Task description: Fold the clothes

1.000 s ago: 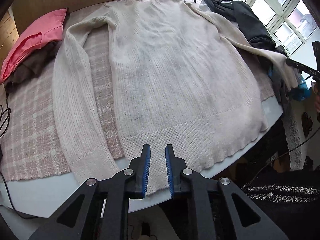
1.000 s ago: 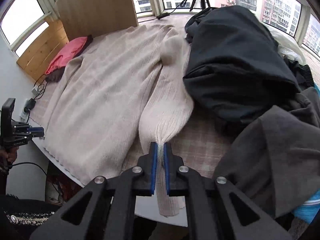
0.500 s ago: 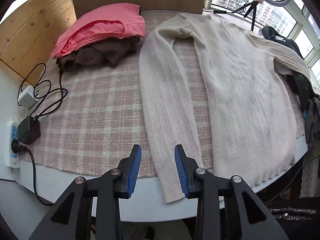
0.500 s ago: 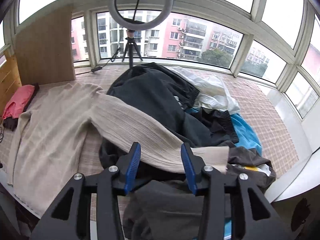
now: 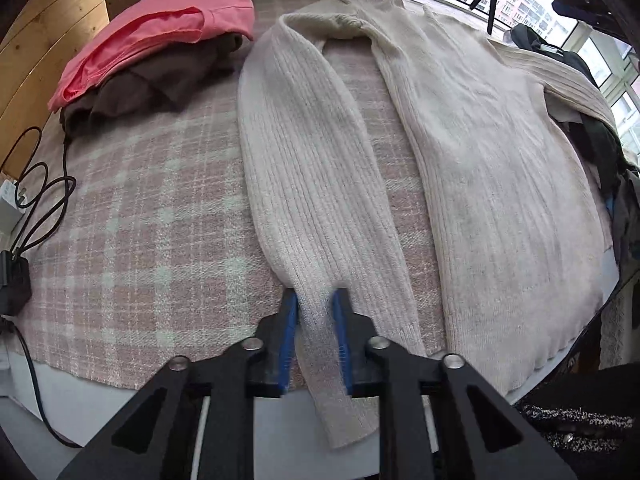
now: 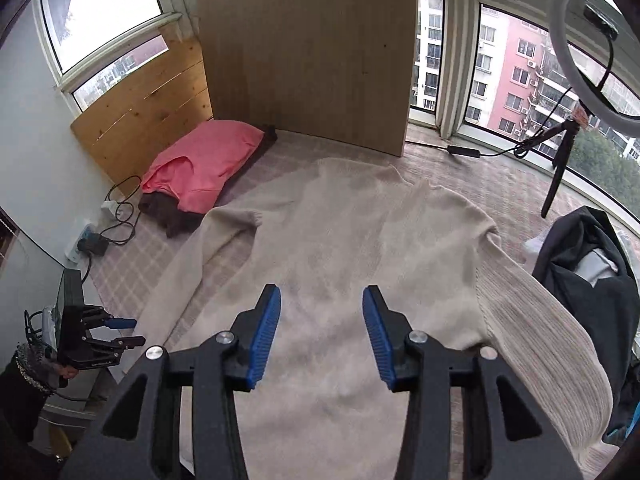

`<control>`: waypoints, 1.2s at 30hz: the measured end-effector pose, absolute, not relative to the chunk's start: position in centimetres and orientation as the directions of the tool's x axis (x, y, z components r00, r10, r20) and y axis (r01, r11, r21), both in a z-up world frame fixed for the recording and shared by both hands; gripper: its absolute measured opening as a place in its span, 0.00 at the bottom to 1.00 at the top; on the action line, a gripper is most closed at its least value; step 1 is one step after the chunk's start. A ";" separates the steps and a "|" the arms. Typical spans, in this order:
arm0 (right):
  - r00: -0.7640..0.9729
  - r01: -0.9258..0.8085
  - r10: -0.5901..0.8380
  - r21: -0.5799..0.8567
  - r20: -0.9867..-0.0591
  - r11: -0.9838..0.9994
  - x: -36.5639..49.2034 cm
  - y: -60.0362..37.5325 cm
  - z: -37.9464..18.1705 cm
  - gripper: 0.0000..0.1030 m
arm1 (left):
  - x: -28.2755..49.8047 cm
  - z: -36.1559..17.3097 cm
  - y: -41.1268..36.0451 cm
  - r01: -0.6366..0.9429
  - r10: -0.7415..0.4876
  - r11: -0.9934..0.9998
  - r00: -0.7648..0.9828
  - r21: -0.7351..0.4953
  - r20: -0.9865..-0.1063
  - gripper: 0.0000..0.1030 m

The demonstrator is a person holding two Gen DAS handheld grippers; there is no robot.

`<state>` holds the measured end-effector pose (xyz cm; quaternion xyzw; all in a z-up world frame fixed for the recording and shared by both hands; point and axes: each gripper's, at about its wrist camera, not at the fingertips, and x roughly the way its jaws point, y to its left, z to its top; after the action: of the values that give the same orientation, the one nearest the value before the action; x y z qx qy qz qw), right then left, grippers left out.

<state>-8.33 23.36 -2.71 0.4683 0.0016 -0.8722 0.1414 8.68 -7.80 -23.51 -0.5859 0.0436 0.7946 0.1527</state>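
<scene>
A cream knit sweater point(image 5: 488, 152) lies flat, front down, on a pink plaid cloth point(image 5: 132, 220). Its left sleeve point(image 5: 308, 184) runs down toward the table's near edge. My left gripper point(image 5: 314, 312) has its jaws around that sleeve near the cuff, closing on it. My right gripper point(image 6: 320, 328) is open and empty, hovering above the sweater's body point(image 6: 340, 248). The right sleeve point(image 6: 536, 340) drapes off to the right. The left gripper also shows in the right wrist view point(image 6: 120, 332) at the far left.
A folded pink garment on a dark one point(image 5: 160, 40) sits at the back left. A pile of dark clothes point(image 6: 592, 280) lies on the right. Cables and a power strip point(image 5: 24, 208) lie on the left edge. A wooden board point(image 6: 312, 48) and ring light tripod point(image 6: 560, 160) stand behind.
My left gripper moved in over the left sleeve and narrowed its jaws around it. My right gripper swung left from the dark clothes pile to above the sweater's body and opened wider.
</scene>
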 end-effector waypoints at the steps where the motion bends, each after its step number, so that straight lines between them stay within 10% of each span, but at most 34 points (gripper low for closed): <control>1: -0.509 0.257 -0.254 0.137 -0.822 -0.957 -9.5 22.5 -3.2 0.41 | 8.6 -23.3 -8.0 -0.289 0.193 -0.951 -0.268 -0.112 -0.944 0.07; 11: -0.364 0.308 -0.310 0.200 -0.878 -0.930 -20.7 14.8 -10.3 0.41 | 5.8 -11.7 -19.7 -0.206 0.119 -0.978 -0.499 -0.016 -0.858 0.06; 31: -0.031 0.064 -0.231 0.228 -0.973 -0.971 -35.2 5.8 -18.1 0.41 | 5.5 -17.1 -19.7 -0.401 0.335 -0.896 -0.325 -0.192 -0.885 0.06; 36: -0.064 0.088 -0.216 0.210 -0.974 -0.974 -35.1 5.4 -18.0 0.04 | 5.0 -15.2 -20.5 -0.396 0.339 -0.901 -0.384 -0.179 -0.859 0.06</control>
<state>-35.05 5.42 -17.96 0.6761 -0.0473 -0.7278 0.1043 4.95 -20.51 -15.19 -0.5089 0.0278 0.8315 0.2212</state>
